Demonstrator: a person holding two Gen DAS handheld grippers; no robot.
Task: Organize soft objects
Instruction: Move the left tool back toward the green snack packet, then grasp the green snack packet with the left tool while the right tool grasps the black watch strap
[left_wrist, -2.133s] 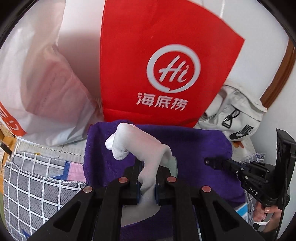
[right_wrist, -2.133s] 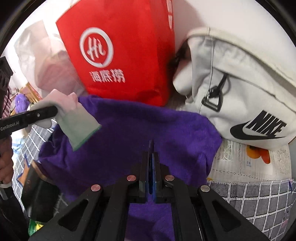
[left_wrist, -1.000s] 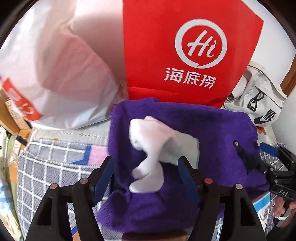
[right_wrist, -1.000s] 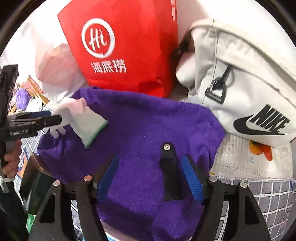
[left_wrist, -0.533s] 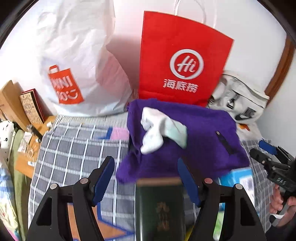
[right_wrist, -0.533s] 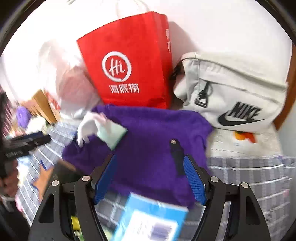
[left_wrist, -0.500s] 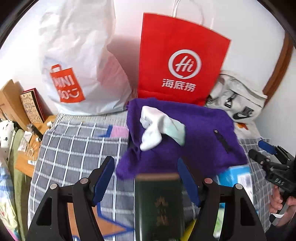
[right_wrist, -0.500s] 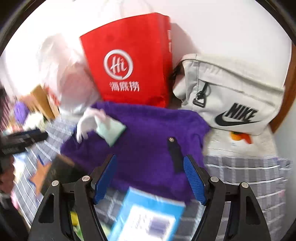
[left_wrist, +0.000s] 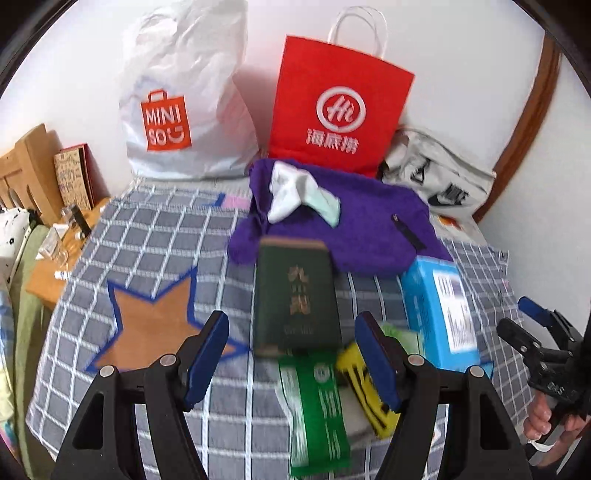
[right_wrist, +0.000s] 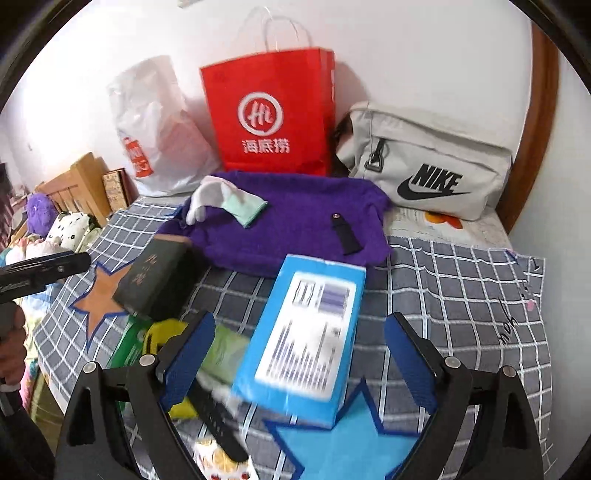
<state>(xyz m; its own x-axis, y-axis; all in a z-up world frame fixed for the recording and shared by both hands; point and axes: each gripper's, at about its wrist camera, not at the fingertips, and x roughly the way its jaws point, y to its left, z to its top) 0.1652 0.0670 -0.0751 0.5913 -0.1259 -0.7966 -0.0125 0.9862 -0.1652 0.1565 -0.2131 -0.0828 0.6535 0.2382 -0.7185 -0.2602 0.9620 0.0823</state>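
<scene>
A white sock lies on the purple towel at 12 o'clock, before the red bag. Left gripper released; right gripper opening, empty. Checked bedspread bare at 10 o'clock.

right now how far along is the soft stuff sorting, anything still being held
Done: the white sock lies on the purple cloth, in front of the red paper bag. In hand: nothing; the left hand-held gripper is open and empty, and the right hand-held gripper is opening, empty. Left: no further loose soft item clearly shows; nearest are a dark green box and a blue box.
</scene>
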